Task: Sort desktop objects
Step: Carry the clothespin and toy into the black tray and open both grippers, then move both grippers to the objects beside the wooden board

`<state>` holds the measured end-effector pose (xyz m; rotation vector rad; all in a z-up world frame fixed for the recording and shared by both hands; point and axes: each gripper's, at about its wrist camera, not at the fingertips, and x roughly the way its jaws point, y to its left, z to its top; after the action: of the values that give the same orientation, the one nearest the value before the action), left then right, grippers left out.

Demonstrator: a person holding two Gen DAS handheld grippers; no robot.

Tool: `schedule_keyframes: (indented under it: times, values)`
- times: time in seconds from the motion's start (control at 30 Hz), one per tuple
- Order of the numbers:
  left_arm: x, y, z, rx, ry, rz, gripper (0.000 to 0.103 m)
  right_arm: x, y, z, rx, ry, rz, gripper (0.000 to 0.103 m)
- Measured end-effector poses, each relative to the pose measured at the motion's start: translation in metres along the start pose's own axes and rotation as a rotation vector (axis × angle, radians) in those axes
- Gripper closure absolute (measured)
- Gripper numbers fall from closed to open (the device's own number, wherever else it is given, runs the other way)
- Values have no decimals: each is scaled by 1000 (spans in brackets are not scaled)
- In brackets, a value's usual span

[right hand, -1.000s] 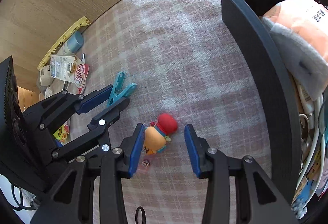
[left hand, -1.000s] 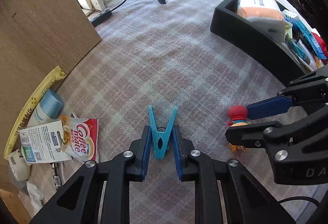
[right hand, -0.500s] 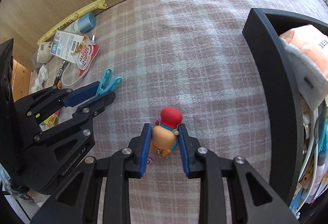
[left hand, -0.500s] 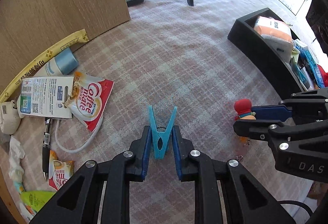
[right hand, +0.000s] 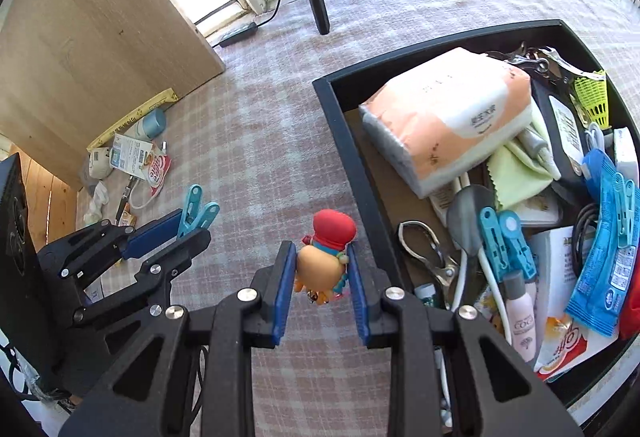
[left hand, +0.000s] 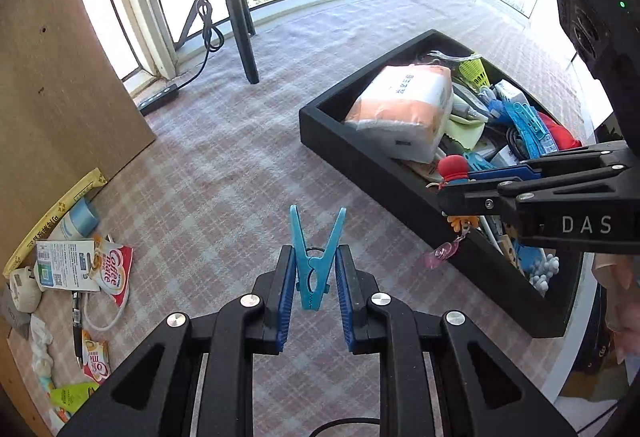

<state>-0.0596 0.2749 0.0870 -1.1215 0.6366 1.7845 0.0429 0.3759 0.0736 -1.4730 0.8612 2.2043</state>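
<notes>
My left gripper (left hand: 314,269) is shut on a light-blue clothespin (left hand: 314,261), held above the checked cloth with its prongs pointing away. My right gripper (right hand: 322,273) is shut on a small toy figure (right hand: 324,257) with a red cap and orange body, lifted just left of the black tray's rim (right hand: 360,173). In the left wrist view the toy figure (left hand: 452,169) and its dangling pink charm (left hand: 442,251) hang over the tray's near wall (left hand: 384,173). The right wrist view shows the left gripper (right hand: 188,225) with the clothespin (right hand: 198,211) at lower left.
The black tray holds a tissue pack (right hand: 448,117), blue clothespins (right hand: 502,241), packets and a bottle. A pile of sachets, a tube and a pen (left hand: 76,269) lies at the left by a wooden board (left hand: 60,85). A tripod leg (left hand: 240,29) and cable stand by the window.
Both grippers rose off the cloth and shifted toward the black tray with their objects. The right gripper closed from open around the toy to shut on it, then lifted it.
</notes>
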Motion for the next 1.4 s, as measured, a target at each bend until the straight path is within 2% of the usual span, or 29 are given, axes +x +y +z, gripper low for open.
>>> schedule_keyframes:
  times: [0.3,0.57,0.63,0.67,0.7,0.73,0.83,1.07,1.27,1.4]
  values:
    - [-1,-90,36,75,-23,-108,84,-51,-85,2,96,-78,-82,77]
    - [4,-141,53,119,-26,-165,83,-77,-124,2,153,-123,-115,77]
    - [4,-150,55,132,-20,-163,62,-82,-130,2,167,-145,-112,76]
    - [4,-152,55,131,-21,-143,39,-84,-133,2,177,-150,-114,76]
    - [2,-153,55,130,-31,-130,35,-84,-135,3,180,-143,-120,70]
    - [2,-152,55,124,-33,-123,35,-83,-134,3,176,-142,-127,64]
    - [4,-143,53,94,-27,-116,36,-84,-129,2,147,-154,-165,63]
    - [-4,-101,43,0,-36,-53,37,-74,-108,8,110,-134,-117,62]
    - [-18,-32,22,-127,-42,41,37,-60,-62,22,5,-107,-60,62]
    - [-27,33,0,-234,-40,130,37,-46,-14,38,-94,-83,-24,61]
